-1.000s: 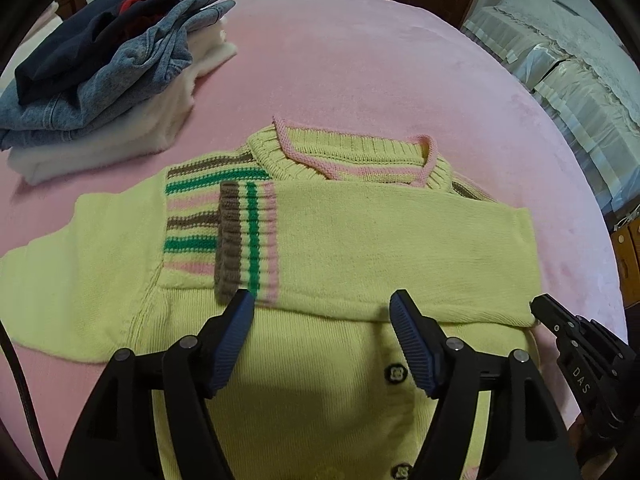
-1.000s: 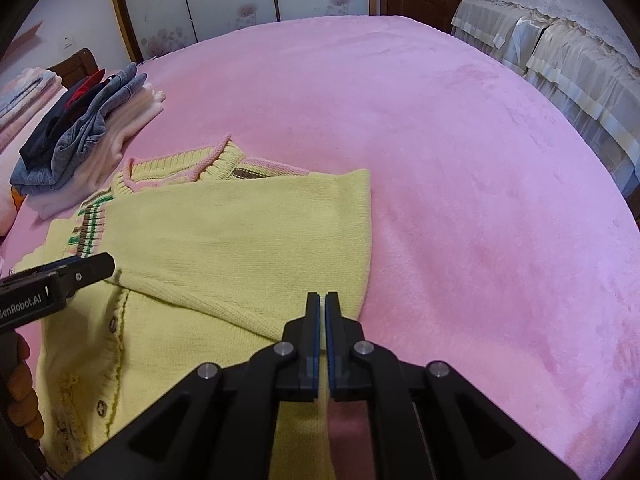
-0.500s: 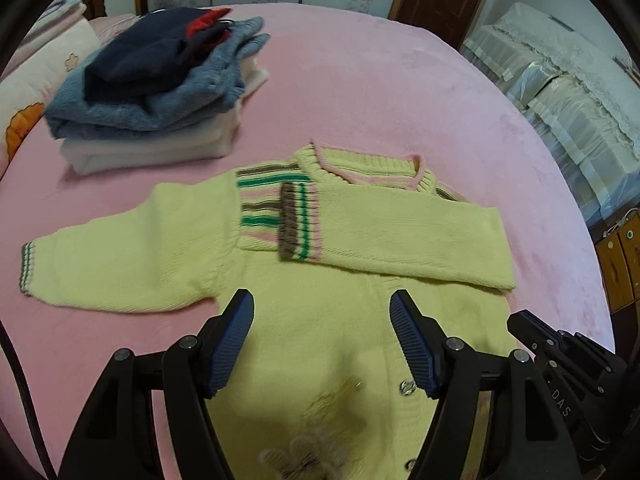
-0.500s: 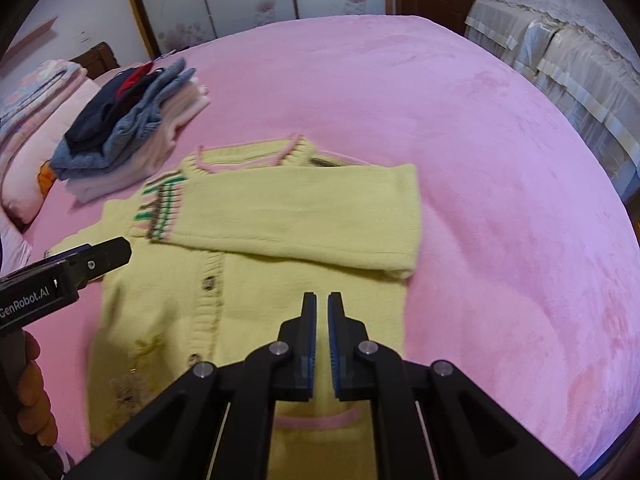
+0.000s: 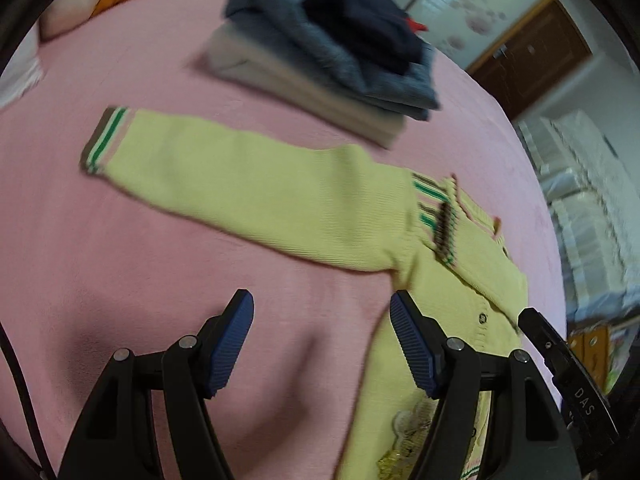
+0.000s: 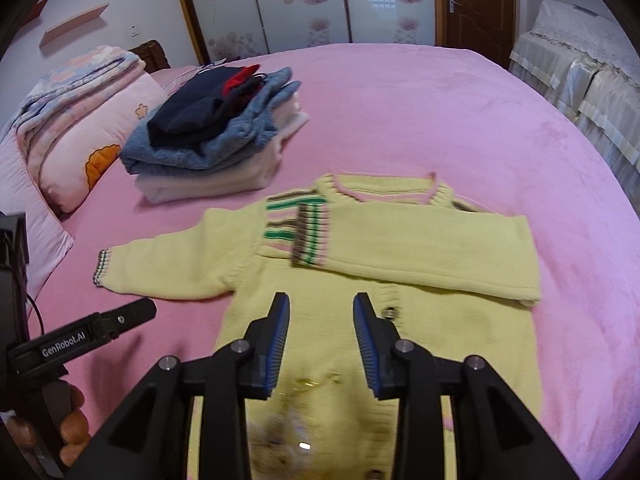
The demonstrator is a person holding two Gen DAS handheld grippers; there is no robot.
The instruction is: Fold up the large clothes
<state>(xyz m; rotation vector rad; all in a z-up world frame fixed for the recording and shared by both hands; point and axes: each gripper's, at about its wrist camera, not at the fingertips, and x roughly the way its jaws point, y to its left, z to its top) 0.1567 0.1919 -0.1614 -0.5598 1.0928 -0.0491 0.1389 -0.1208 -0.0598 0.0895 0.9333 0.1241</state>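
Right wrist view — one yellow cardigan [image 6: 384, 344], roughly three stacked garments [image 6: 216, 140].

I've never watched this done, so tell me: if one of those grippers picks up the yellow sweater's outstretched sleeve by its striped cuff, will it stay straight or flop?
Probably flop: the yellow sweater is soft knit, and its other sleeve already lies folded flat across the chest. The outstretched sleeve would likely hang limp from the striped cuff. It looks light and should not slip from the ribbed pads.

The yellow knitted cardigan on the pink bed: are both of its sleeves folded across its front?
No: on the yellow knitted cardigan only one sleeve lies across the chest, the other sleeve lies stretched out on the pink bed.
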